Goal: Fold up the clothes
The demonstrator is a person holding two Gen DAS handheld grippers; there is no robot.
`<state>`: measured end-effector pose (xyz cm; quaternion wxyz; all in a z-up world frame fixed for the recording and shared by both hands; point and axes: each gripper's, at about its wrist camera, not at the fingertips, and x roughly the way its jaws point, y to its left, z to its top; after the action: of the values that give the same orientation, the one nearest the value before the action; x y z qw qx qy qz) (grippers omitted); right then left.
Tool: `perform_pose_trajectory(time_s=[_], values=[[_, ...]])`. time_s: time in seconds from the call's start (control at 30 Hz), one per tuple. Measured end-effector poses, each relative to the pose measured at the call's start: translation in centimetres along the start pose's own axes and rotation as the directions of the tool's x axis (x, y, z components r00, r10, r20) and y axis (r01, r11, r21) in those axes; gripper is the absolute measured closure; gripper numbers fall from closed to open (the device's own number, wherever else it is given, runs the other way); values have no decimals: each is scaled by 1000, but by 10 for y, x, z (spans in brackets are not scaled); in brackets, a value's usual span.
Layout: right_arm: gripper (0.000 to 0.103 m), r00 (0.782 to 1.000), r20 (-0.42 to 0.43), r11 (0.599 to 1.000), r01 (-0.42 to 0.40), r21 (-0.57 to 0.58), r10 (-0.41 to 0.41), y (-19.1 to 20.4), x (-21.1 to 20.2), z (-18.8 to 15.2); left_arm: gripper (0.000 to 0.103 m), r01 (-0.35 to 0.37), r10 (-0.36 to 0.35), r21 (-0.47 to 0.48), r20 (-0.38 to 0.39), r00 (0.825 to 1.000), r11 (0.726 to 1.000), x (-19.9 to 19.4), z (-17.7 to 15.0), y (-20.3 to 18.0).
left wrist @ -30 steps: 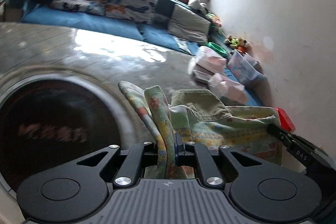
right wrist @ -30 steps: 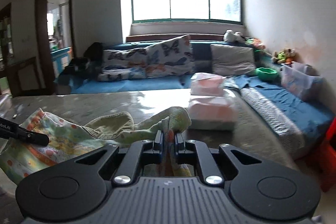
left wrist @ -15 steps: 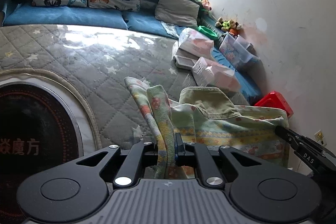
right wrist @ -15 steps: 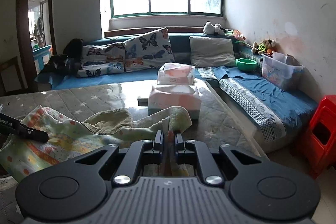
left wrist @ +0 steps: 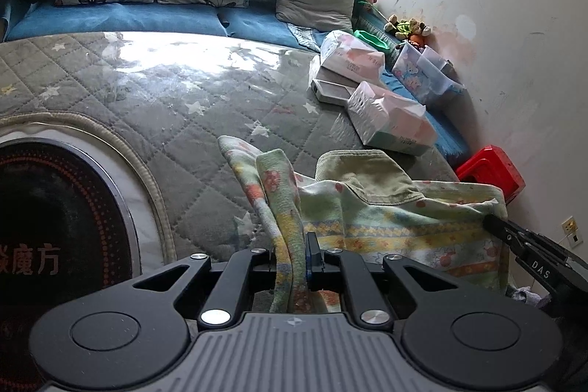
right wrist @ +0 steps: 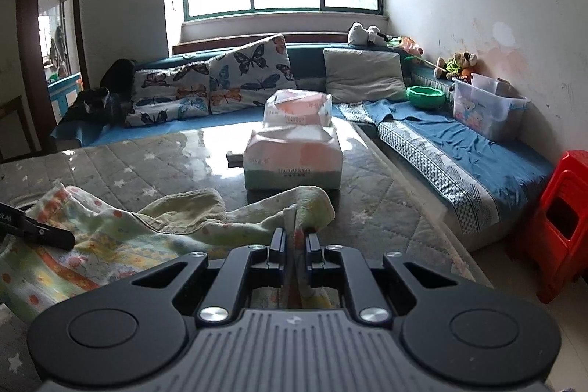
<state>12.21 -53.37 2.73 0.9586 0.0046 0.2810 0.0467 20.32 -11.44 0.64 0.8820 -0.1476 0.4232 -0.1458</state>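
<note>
A small pale green garment with a cartoon print [left wrist: 397,219] hangs stretched between my two grippers above the grey quilted table cover [left wrist: 183,105]. My left gripper [left wrist: 292,245] is shut on one bunched corner of it. My right gripper [right wrist: 294,239] is shut on the other corner; the garment [right wrist: 110,245] spreads to its left. The right gripper's tip [left wrist: 522,245] shows at the right of the left wrist view, and the left gripper's tip [right wrist: 36,230] shows at the left of the right wrist view.
Two tissue packs [right wrist: 294,157] and a flat box [left wrist: 330,90] lie on the table beyond the garment. A black round hob [left wrist: 55,226] is set in the table at left. A blue sofa [right wrist: 459,149] wraps the far side; a red stool [right wrist: 562,219] stands at right.
Both grippers have moved with the garment held between them, and both views have shifted. The tissue packs sit closer in the right wrist view. Both grips stay shut.
</note>
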Motion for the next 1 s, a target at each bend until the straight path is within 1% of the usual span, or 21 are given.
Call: perform_pose_trajectory(time_s=[0.27,0.4,0.47,0.53,0.57,0.6,0.63,0.67,0.73,0.8,0.9,0.97,1.0], values=[[93,1000,-27,1000,12,12,-11,-2,10,-5,93,-15,16,2,-19,1000,1000,5,-2,5],[90,998,-53,999,25,23,-24,-3,18,-7,87,-36,36,0,-27,999,999,7,-3,6],[89,998,-63,999,31,27,-29,-4,20,-8,86,-43,43,-3,-30,999,999,8,-3,8],[86,997,-71,999,38,29,-36,-5,23,-9,85,-52,52,-2,-32,998,999,8,-3,8],[86,997,-73,999,42,30,-40,-6,24,-9,80,-60,60,-1,-31,998,998,8,-3,8],[86,996,-74,998,45,32,-42,-8,24,-10,72,-70,70,2,-29,997,998,9,-3,8],[85,996,-74,998,46,35,-44,-9,24,-10,67,-83,83,4,-27,996,997,8,-3,8],[85,996,-73,998,47,38,-44,-10,24,-10,58,-93,93,3,-25,995,996,8,-3,9],[83,997,-70,998,44,43,-41,-11,23,-10,57,-107,107,-1,-18,994,994,6,-2,12],[78,997,-66,998,31,50,-28,-10,22,-9,52,-120,120,-7,-11,993,993,5,0,14],[74,998,-66,998,-9,56,13,-4,24,-8,52,-132,132,0,10,991,991,1,3,13],[73,997,-70,998,-37,55,41,2,27,-7,52,-130,130,10,22,991,991,-1,6,10],[71,996,-75,997,-50,53,54,5,30,-7,52,-127,126,16,29,992,992,-2,6,8]])
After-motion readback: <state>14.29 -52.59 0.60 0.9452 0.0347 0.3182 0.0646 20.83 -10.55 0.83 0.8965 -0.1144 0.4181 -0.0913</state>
